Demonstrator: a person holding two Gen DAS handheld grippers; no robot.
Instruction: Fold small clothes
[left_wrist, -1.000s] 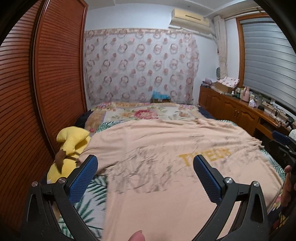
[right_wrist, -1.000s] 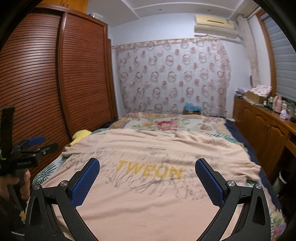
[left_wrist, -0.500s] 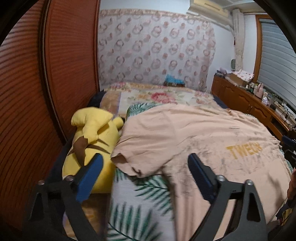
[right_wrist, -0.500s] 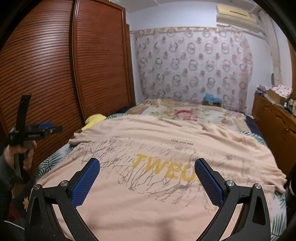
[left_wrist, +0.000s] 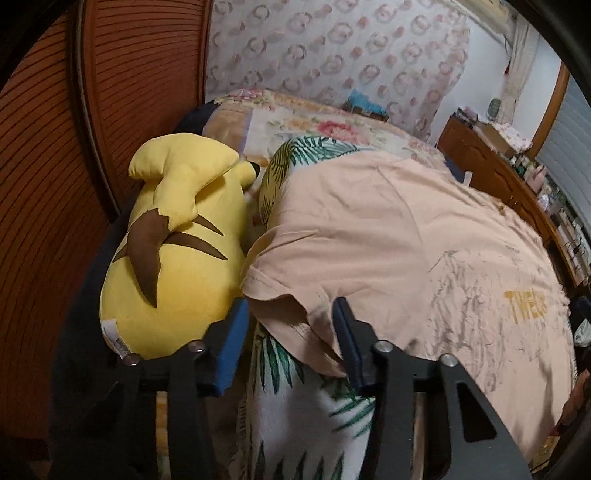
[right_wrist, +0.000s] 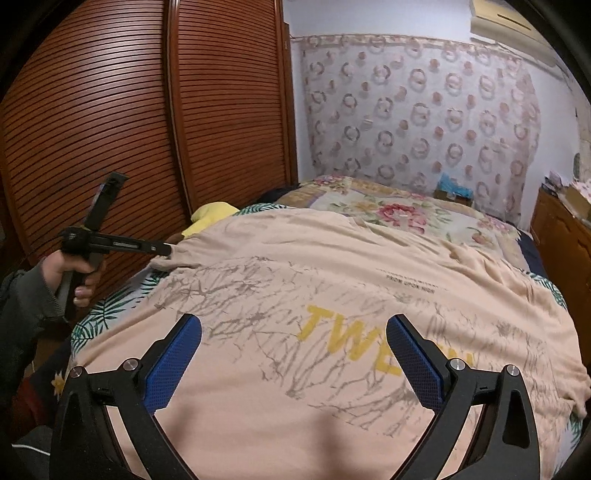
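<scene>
A peach T-shirt (left_wrist: 406, 240) with yellow letters lies spread flat on the bed, also filling the right wrist view (right_wrist: 332, 266). Its left sleeve (left_wrist: 284, 291) sits at the bed's left side beside a plush toy. My left gripper (left_wrist: 291, 325) points down at that sleeve, its jaws closing with the sleeve hem between them, and the pads still stand apart. From the right wrist view the left gripper (right_wrist: 162, 251) has its tips at the sleeve (right_wrist: 177, 258), held by a hand (right_wrist: 77, 269). My right gripper (right_wrist: 293, 339) hovers open over the shirt's lower front, holding nothing.
A yellow plush toy (left_wrist: 173, 258) lies between the sleeve and the slatted wooden wardrobe doors (right_wrist: 110, 129). The bed has a leaf-print cover (left_wrist: 314, 417) and a floral quilt (right_wrist: 399, 214) at its head. A wooden dresser (left_wrist: 491, 166) with clutter runs along the right wall.
My left gripper swung left and down from over the shirt's middle to its left sleeve, and its jaws narrowed around the hem. The right gripper's view turned leftward and stayed open.
</scene>
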